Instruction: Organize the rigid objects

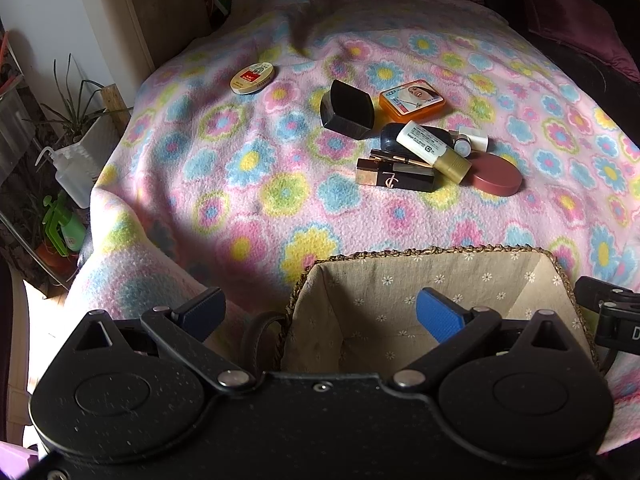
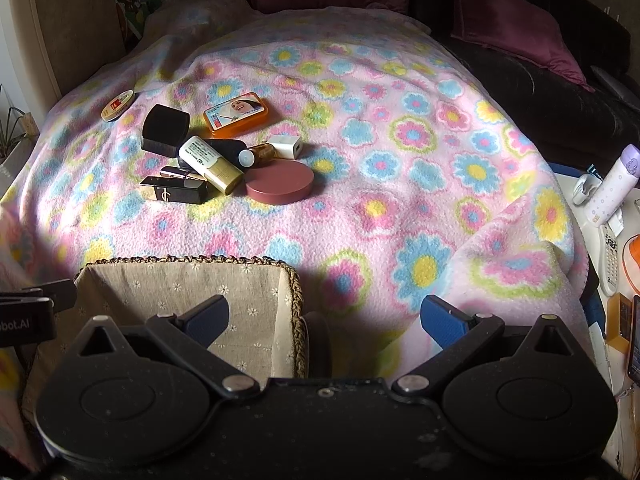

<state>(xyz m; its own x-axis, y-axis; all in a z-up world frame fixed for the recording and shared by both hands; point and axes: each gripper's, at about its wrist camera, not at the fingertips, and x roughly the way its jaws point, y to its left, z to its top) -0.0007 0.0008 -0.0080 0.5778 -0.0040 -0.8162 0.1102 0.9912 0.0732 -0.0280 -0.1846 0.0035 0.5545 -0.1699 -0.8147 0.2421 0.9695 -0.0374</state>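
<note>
Both wrist cameras sit just behind their own open jaws, looking forward and downward across the flowered blanket (image 1: pixel 248 184). The left view stands over the lined basket (image 1: pixel 436 276), which fills its lower centre and right; the right view has that basket (image 2: pixel 192 276) at lower left. Both share the blanket, the basket and the cluster of small cosmetics (image 2: pixel 224 160) farther off.

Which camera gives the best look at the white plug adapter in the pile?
The right wrist view: the adapter lies in the open past the brown compact, one end showing its port. In the left wrist view the adapter is smaller, partly behind the white tube.
</note>
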